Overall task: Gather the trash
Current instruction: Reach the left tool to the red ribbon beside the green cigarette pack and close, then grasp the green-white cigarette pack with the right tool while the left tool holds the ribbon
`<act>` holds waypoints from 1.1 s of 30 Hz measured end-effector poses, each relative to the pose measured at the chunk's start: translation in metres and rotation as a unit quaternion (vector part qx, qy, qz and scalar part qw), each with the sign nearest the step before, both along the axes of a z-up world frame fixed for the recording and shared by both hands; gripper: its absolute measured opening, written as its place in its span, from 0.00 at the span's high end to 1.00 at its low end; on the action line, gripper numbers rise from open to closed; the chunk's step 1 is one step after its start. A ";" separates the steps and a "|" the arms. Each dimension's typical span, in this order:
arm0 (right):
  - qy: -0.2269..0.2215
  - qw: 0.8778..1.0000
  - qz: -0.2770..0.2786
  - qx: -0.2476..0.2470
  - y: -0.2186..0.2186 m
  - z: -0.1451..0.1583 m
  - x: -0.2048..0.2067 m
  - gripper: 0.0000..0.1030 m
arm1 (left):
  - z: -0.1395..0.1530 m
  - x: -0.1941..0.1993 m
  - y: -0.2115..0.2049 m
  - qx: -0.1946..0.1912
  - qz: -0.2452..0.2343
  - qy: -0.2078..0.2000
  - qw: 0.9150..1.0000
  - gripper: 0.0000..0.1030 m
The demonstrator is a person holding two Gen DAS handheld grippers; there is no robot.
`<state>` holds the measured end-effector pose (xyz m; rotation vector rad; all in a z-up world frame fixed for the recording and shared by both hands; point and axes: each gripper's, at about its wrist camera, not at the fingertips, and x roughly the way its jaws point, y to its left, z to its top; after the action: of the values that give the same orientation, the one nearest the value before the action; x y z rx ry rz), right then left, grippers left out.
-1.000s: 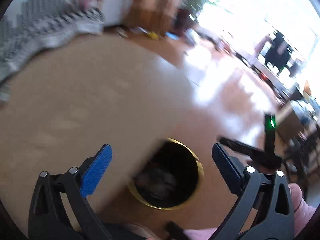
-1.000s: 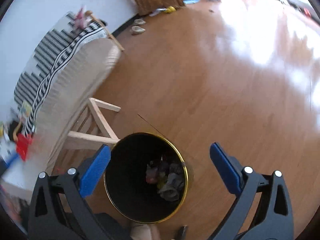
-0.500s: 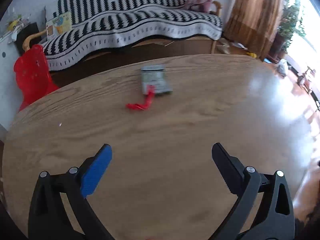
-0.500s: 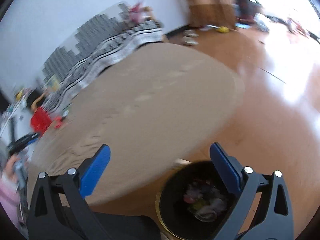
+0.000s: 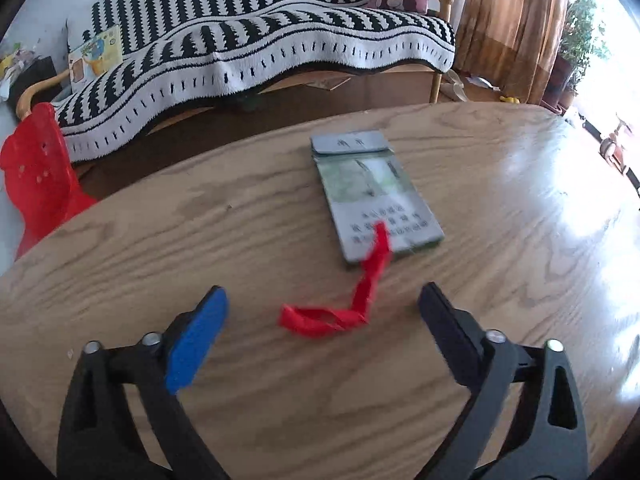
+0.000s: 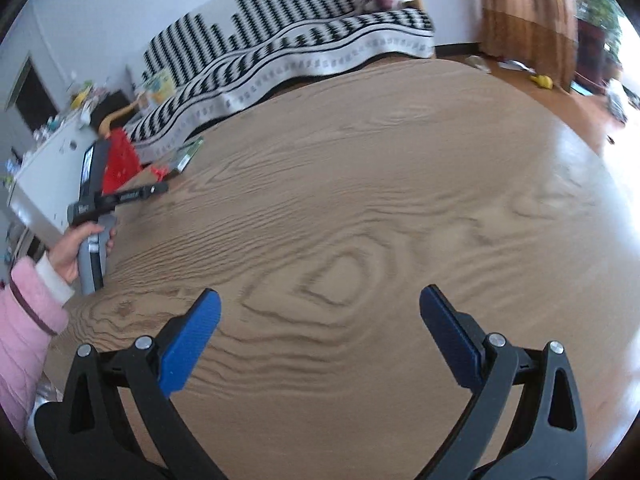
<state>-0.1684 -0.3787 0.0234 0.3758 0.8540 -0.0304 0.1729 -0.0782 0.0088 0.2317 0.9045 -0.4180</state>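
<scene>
In the left wrist view a red ribbon (image 5: pixel 344 300) lies on the round wooden table (image 5: pixel 200 232), its far end on a grey-green flat packet (image 5: pixel 372 192). My left gripper (image 5: pixel 322 304) is open and empty, with the ribbon's near loop between its fingertips. In the right wrist view my right gripper (image 6: pixel 320 304) is open and empty over bare table (image 6: pixel 380 200). The left gripper's handle (image 6: pixel 94 240) shows there in a hand at the far left, with the packet (image 6: pixel 188 156) and ribbon (image 6: pixel 160 172) beyond it.
A sofa with a black-and-white striped throw (image 5: pixel 248 44) stands behind the table. A red plastic chair (image 5: pixel 36 176) is at the left. A brown curtain (image 5: pixel 516 28) and wooden floor (image 6: pixel 568 96) are at the right. The bin is out of view.
Both grippers swung up from the black bin on the floor to the table top. The left gripper has moved closer to the ribbon and packet. Both stayed open.
</scene>
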 end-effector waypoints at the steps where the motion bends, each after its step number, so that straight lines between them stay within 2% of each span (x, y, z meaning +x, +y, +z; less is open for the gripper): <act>1: 0.001 1.000 0.008 -0.001 0.005 -0.001 0.008 0.07 | 0.001 0.005 0.004 -0.002 0.003 -0.002 1.000 0.21; 3: -0.001 1.000 0.017 0.002 0.014 -0.001 0.020 0.07 | 0.003 0.011 0.010 -0.006 0.012 -0.007 1.000 0.33; 6: -0.003 1.000 0.028 0.007 0.024 -0.005 0.031 0.07 | 0.005 0.010 0.016 -0.009 0.006 -0.010 1.000 0.42; 8: 0.004 0.999 0.042 0.004 0.033 -0.007 0.045 0.07 | 0.006 0.010 0.020 -0.010 -0.005 -0.013 1.000 0.51; 10: 0.007 0.999 0.049 0.000 0.042 -0.008 0.062 0.07 | 0.006 0.013 0.028 -0.015 0.008 -0.016 1.000 0.92; 12: 0.004 0.999 0.052 -0.003 0.050 -0.003 0.080 0.07 | 0.006 0.018 0.042 -0.038 0.020 -0.005 0.999 0.92; 17: -0.013 0.998 0.055 -0.033 0.092 0.017 0.153 0.07 | 0.006 0.020 0.067 -0.004 0.046 -0.020 0.999 0.92; 20: -0.016 0.996 0.073 -0.055 0.127 0.024 0.203 0.07 | 0.005 0.023 0.099 -0.021 0.074 -0.013 0.997 0.92; 22: -0.021 0.991 0.099 -0.089 0.164 0.027 0.245 0.07 | 0.006 0.022 0.114 -0.022 0.086 -0.013 0.996 0.92; 26: 0.007 0.985 0.111 -0.128 0.217 0.011 0.316 0.07 | 0.006 0.021 0.131 -0.031 0.100 -0.010 0.994 0.92; 30: 0.045 0.981 0.088 -0.170 0.245 -0.016 0.357 0.07 | 0.007 0.023 0.129 -0.023 0.101 -0.012 0.995 0.92; 33: 0.045 0.985 0.068 -0.149 0.246 -0.023 0.366 0.06 | 0.007 0.023 0.128 -0.022 0.101 -0.012 0.995 0.92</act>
<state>0.1976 -0.1331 0.0005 0.0346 0.9480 -0.0479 0.1961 0.0503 0.0155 0.1030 0.8844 -0.2477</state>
